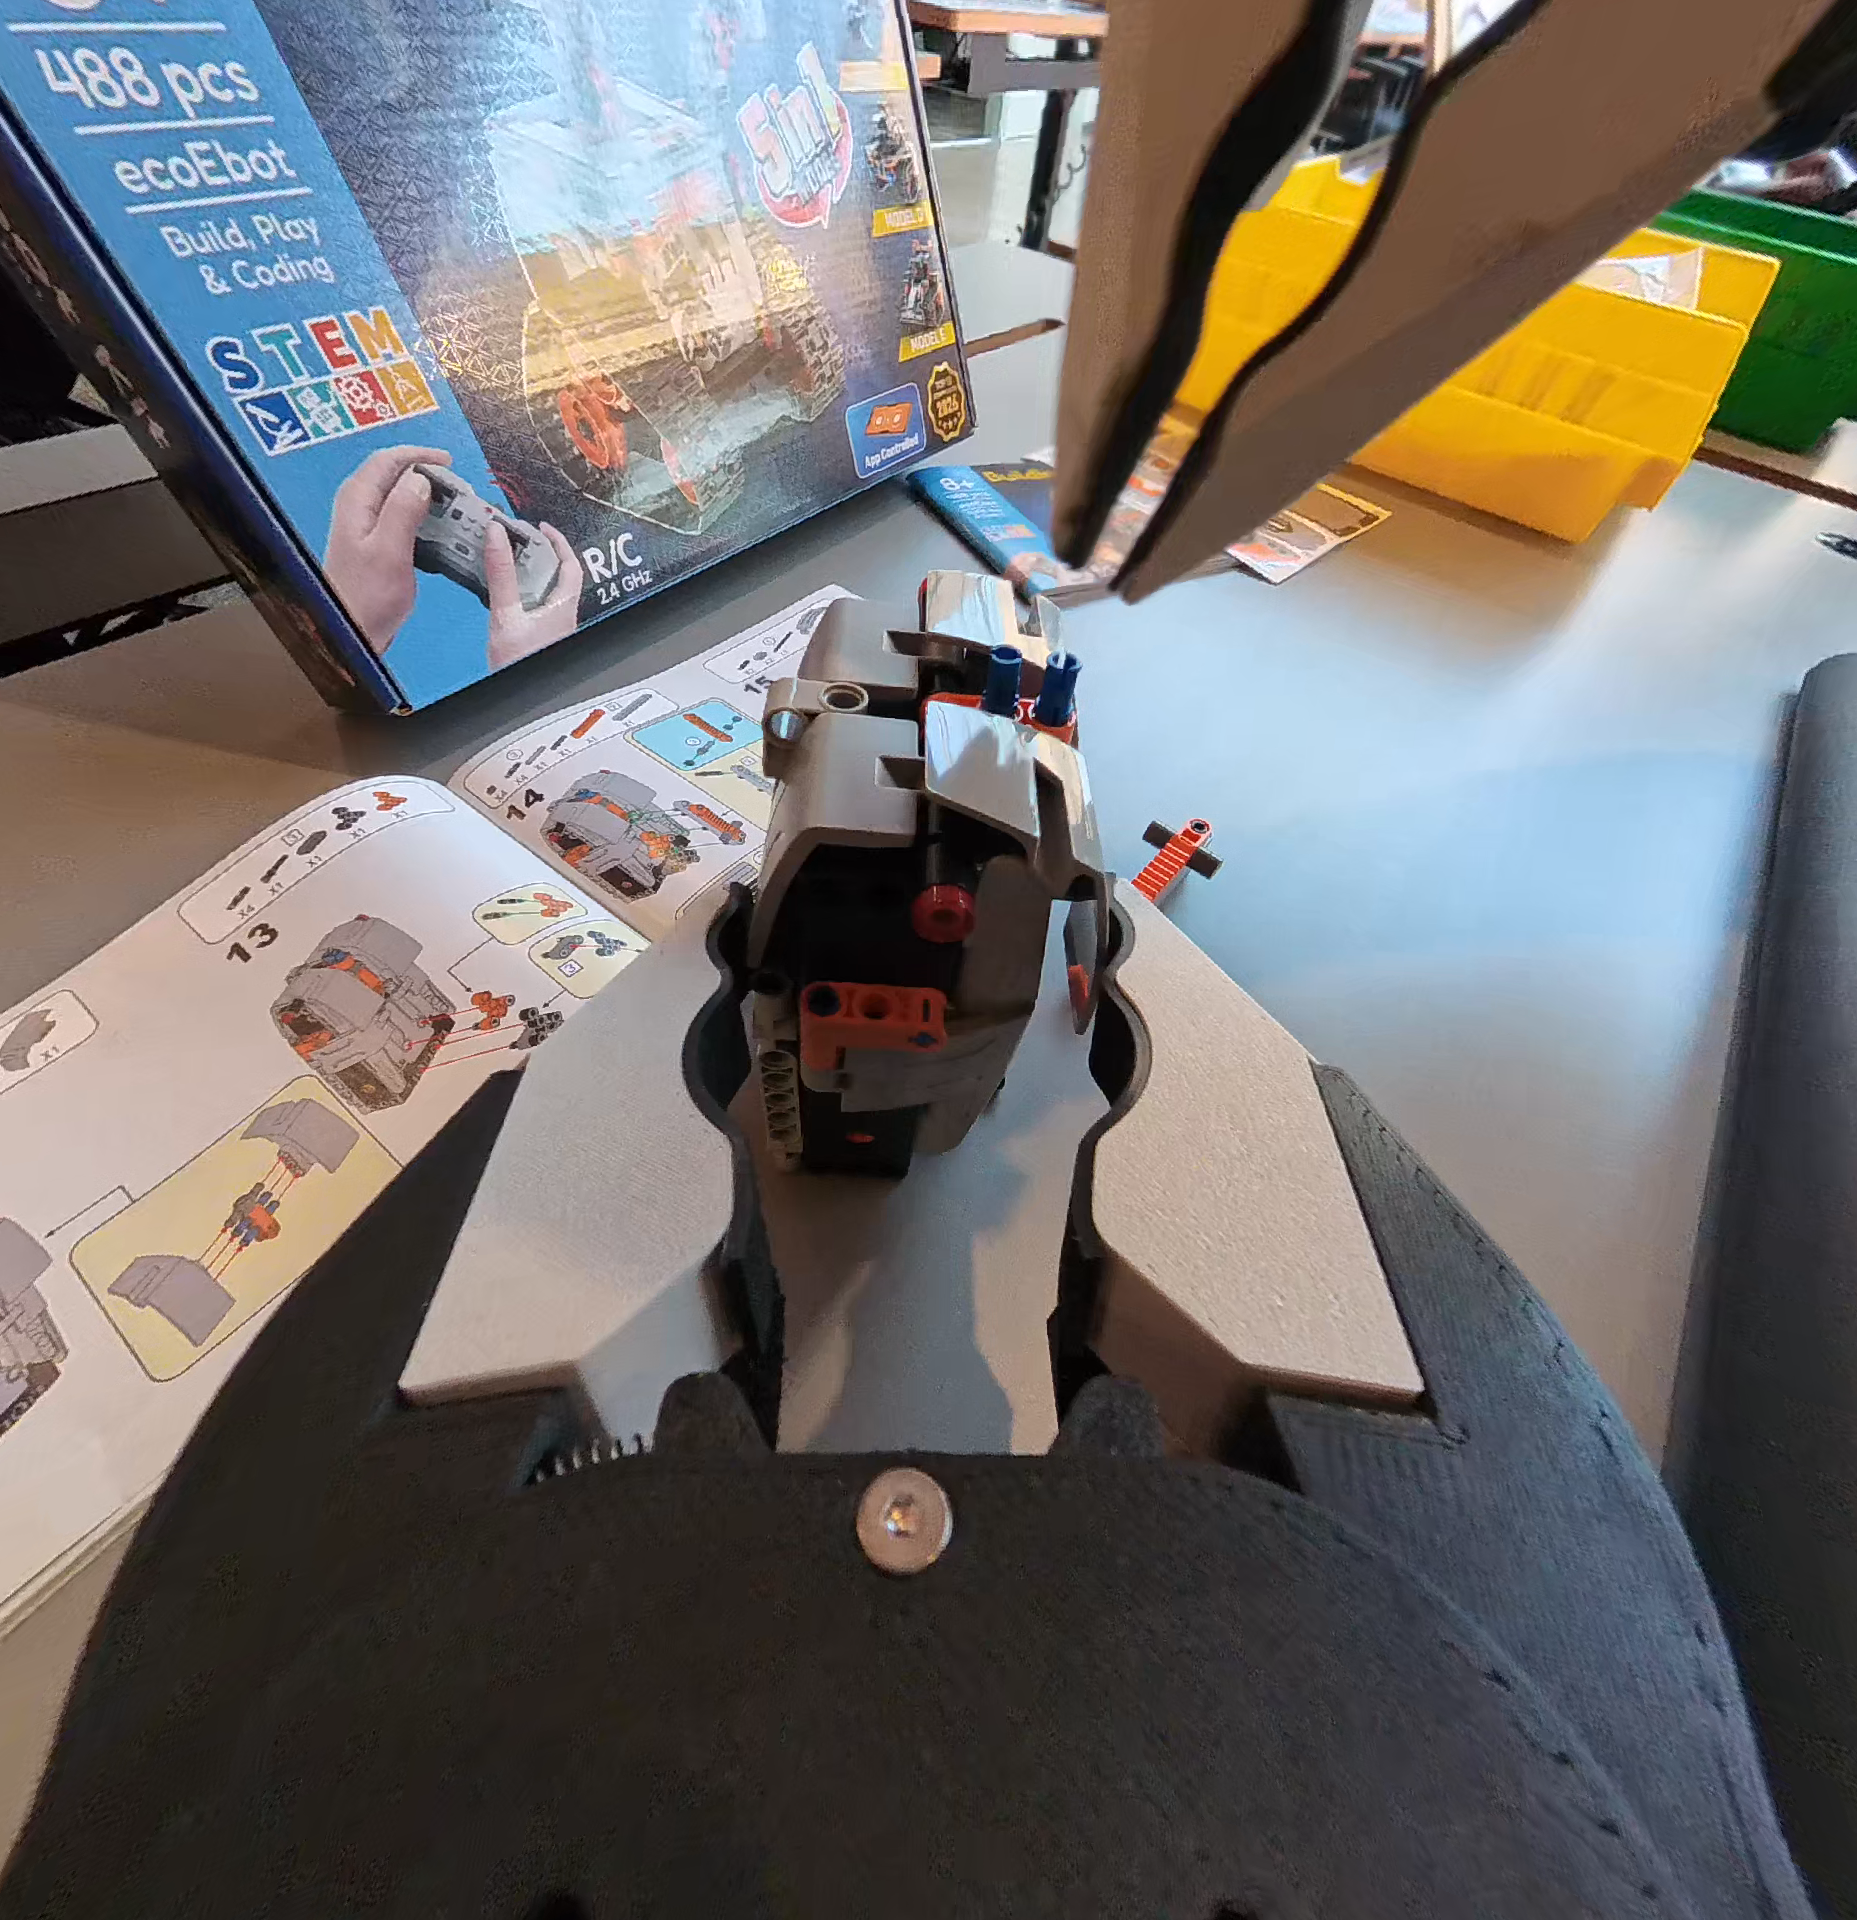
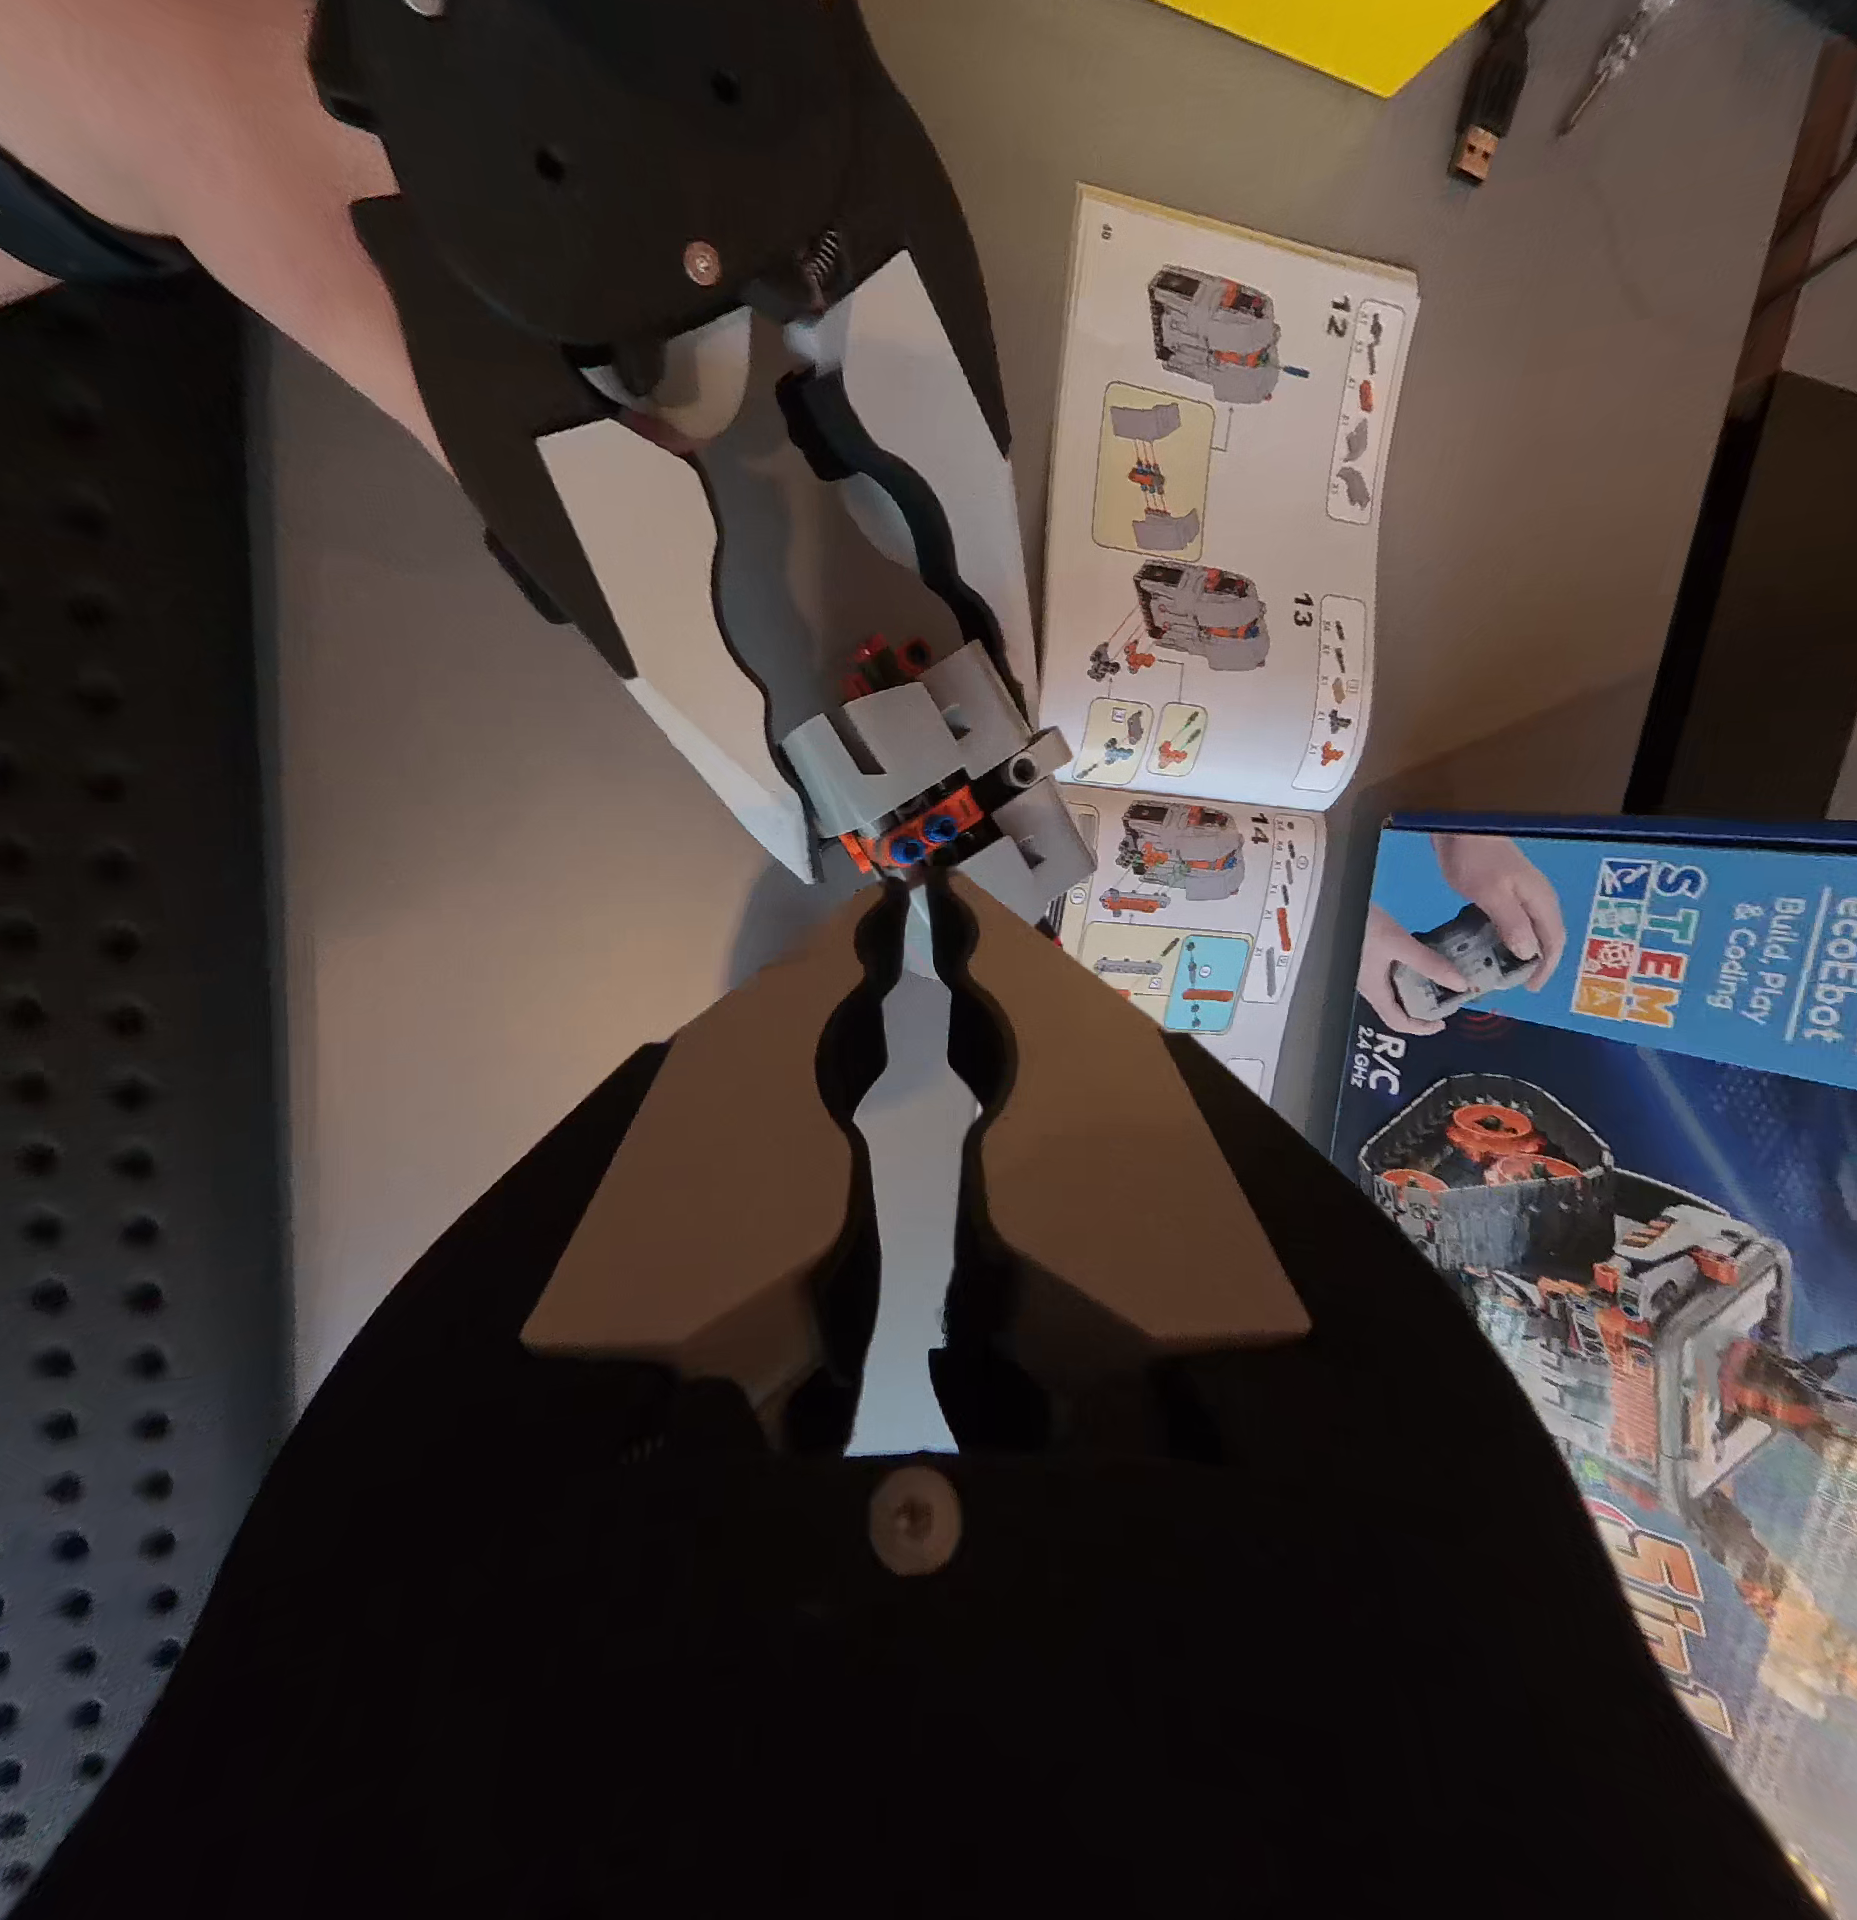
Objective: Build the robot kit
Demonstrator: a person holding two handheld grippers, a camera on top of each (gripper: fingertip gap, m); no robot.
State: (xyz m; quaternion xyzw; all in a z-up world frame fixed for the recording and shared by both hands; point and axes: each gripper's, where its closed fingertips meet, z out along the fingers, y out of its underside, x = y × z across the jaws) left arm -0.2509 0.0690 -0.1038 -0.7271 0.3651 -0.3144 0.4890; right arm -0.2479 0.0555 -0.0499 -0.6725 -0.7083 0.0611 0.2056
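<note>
Left gripper [image 1: 908,997] has its fingers clamped on a grey, black and orange brick model [image 1: 903,883], held upright above the desk [image 1: 1423,831]; grey pads press both lower flanks of the model, its top sticking out past the fingertips; two blue pins [image 1: 1028,675] stand up from the model's top, next to an orange block.

Right gripper [image 1: 1095,566] comes in from upper right in the left view, tips just above the model's top, near the blue pins; its fingers are nearly closed, a narrow gap between the tips, nothing visibly held; from the right view [image 2: 919,894] the tips sit right at the pins [image 2: 924,840], contact looks likely but can't confirm from this angle.

Open instruction booklet [image 1: 280,1039] lies flat on the desk left of the model; blue toy box [image 1: 467,312] stands tilted behind it; small orange-and-black loose part [image 1: 1178,857] on the desk just right of the model; a folded leaflet [image 1: 991,509] lies beyond, partly behind the right gripper; yellow bin [image 1: 1526,395] and green bin [image 1: 1817,312] at the far right; dark mat [image 1: 1797,1143] along the right edge.

Right view also shows a bare forearm [image 2: 176,156] behind the left gripper [image 2: 908,821] and a USB plug [image 2: 1475,156] at the top.
</note>
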